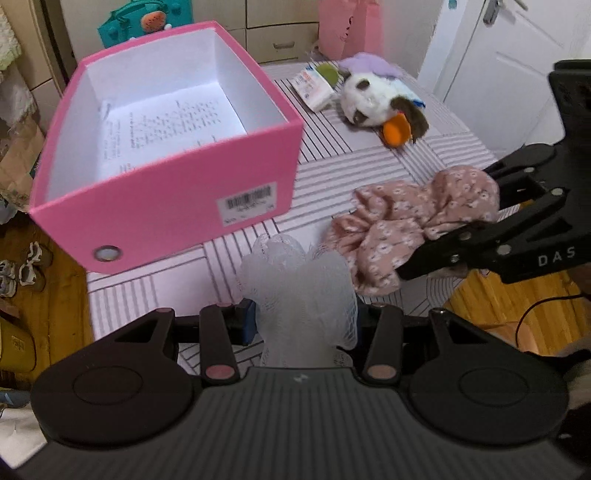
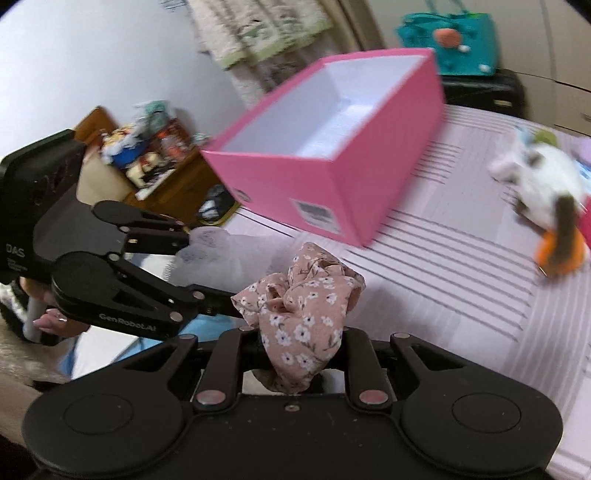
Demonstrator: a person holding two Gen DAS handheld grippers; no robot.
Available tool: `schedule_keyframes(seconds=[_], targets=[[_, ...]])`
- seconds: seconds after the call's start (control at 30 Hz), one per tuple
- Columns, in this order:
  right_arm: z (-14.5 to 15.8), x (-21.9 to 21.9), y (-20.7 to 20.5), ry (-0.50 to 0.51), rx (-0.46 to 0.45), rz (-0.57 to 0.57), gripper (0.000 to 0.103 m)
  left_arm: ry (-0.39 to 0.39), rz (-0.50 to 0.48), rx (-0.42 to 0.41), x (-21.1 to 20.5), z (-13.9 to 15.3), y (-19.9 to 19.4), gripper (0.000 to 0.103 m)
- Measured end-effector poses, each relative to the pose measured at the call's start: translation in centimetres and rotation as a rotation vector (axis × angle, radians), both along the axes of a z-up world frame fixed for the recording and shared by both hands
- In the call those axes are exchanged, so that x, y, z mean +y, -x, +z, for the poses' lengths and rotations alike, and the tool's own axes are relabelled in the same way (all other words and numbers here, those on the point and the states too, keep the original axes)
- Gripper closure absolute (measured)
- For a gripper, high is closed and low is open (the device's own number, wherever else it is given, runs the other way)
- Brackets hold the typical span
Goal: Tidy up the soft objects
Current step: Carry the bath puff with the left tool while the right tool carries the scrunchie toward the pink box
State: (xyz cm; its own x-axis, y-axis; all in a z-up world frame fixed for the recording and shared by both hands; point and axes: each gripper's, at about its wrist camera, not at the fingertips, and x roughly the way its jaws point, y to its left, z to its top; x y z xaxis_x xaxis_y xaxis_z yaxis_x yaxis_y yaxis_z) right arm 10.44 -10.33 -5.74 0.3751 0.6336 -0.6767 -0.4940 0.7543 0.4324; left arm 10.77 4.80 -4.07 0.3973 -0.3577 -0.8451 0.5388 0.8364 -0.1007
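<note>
In the left wrist view the left gripper (image 1: 303, 317) sits at the bottom centre, its jaws closed on a white mesh bath pouf (image 1: 295, 291) that bulges up between them. Just to the right of it the right gripper (image 1: 436, 254) reaches in from the right edge, pinching a pink floral fabric bundle (image 1: 406, 221) that hangs above the striped bed cover (image 1: 369, 162). The two held things are almost touching.

The open pink box (image 1: 166, 177) fills the upper left, standing on the cover near the bed's edge, with a printed sheet of paper (image 1: 166, 125) lying on its white bottom and a barcode label on its near wall. Its near wall stands between the grippers and the inside.

Farther back, in the upper right, lie a white and brown plush toy (image 1: 380, 103) with an orange foot, a small white packet (image 1: 314, 85) and a purple soft item (image 1: 369, 62). A teal bag (image 1: 136, 26) stands behind the box.

In the right wrist view the floral bundle (image 2: 299, 314) is clamped low centre, the left gripper (image 2: 207, 273) with the pouf (image 2: 210, 247) at left, the box (image 2: 332, 184) beyond, blurred.
</note>
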Motion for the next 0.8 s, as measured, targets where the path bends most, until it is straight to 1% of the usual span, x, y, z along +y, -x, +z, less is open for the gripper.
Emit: schedule_keyframes(seconds=[0.2, 0.3, 0.43, 0.57, 0.73, 0.8], targets=[[3.5, 2.1, -2.4, -0.027, -0.041, 0.06, 0.082, 0.045, 0.024, -0.061, 1.9, 3.5, -1.2, 0.059], [5.5, 2.8, -4.2, -0.032, -0.083, 0.056, 0.082, 0.057, 0.034, -0.12, 2.5, 5.2, -2.6, 0.059], [7.9, 3.2, -6.8, -0.041, -0.155, 0.047, 0.082, 0.081, 0.049, -0.2, 2.9, 7.2, -5.4, 0.059], [9.7, 3.6, -9.8, -0.025, -0.228, 0.026, 0.082, 0.105, 0.072, -0.254, 3.2, 8.8, -8.6, 0.059], [11.4, 3.8, -13.5, -0.01, -0.279, 0.008, 0.082, 0.139, 0.097, -0.326, 3.6, 10.8, -12.5, 0.059], [11.8, 4.0, -15.1, -0.005, -0.286, 0.003, 0.082, 0.145, 0.108, -0.339, 3.7, 11.1, -14.3, 0.059]])
